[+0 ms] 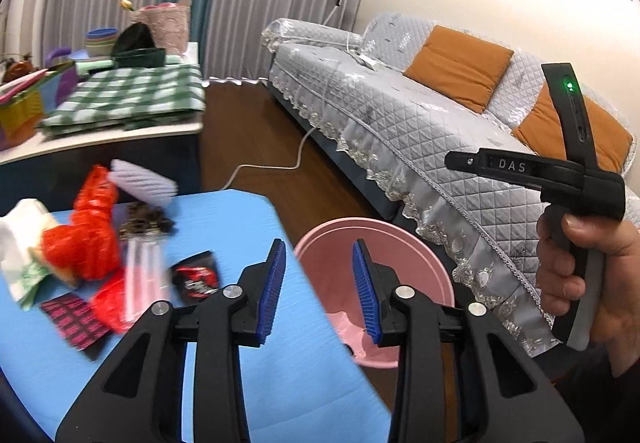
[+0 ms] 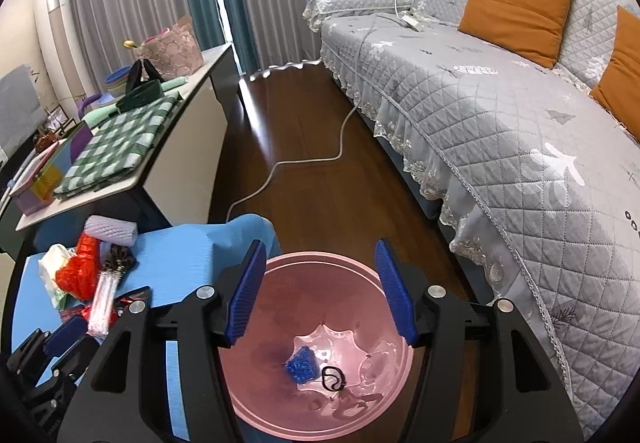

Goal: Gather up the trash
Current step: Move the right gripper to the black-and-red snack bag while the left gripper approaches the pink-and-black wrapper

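Beside the worktop's (image 1: 248, 227) right edge, on the floor, we see the pink bin (image 2: 280, 331) already holding a crumpled blue scrap (image 2: 302, 365), a black loop (image 2: 333, 379) and some clear plastic. Our right hand-held gripper (image 2: 320, 295) hangs above it, released and empty. Our left hand-held gripper (image 1: 320, 291) is also released with nothing between its pads, hovering over the worktop's right edge. We judge the job partly done: the red bag (image 1: 92, 227), white tissue (image 1: 20, 243), lilac foam roll (image 1: 144, 183), clear tube (image 1: 142, 275) and dark wrappers (image 1: 196, 277) remain clustered toward the worktop's far left corner
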The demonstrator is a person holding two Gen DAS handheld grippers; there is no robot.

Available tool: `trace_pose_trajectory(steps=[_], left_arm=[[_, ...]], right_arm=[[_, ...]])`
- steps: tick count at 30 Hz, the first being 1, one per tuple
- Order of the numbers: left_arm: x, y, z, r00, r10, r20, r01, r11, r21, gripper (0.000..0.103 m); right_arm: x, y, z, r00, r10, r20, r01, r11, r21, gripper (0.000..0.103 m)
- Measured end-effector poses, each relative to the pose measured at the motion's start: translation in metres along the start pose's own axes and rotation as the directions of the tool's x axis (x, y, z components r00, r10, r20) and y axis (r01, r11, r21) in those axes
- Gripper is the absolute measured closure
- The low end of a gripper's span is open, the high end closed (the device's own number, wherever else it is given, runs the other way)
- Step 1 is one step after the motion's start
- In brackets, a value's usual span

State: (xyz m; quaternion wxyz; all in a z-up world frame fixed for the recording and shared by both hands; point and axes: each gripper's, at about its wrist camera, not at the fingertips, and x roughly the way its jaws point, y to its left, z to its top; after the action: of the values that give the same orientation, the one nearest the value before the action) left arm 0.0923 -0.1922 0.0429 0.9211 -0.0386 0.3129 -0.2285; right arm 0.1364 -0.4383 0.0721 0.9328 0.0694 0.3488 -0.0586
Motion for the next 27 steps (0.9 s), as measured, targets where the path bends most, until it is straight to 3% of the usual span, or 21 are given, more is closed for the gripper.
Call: trace_pose_trajectory(steps=[7, 16, 27], left_arm=[[-0.043, 0.037, -0.012, 0.998, 0.061, 0.028, -0.060, 0.998, -0.032, 0.077], [-0.078, 0.101, -0.043, 0.984, 0.168, 0.054, -0.161, 0.980, -0.116, 0.077], [-0.065, 0.166, -0.068, 0.967, 0.254, 0.007, -0.244, 0.938, -0.248, 0.077]], right_arm=[[-0.021, 0.037, -0.007, 0.998, 0.050, 0.049, -0.048, 0.998, -0.043, 0.058], [-0.033, 0.093, -0.026, 0.985, 0.158, 0.067, -0.150, 0.983, -0.108, 0.061], [0.017, 0.154, -0.059, 0.971, 0.226, -0.080, -0.237, 0.955, -0.180, 0.061]])
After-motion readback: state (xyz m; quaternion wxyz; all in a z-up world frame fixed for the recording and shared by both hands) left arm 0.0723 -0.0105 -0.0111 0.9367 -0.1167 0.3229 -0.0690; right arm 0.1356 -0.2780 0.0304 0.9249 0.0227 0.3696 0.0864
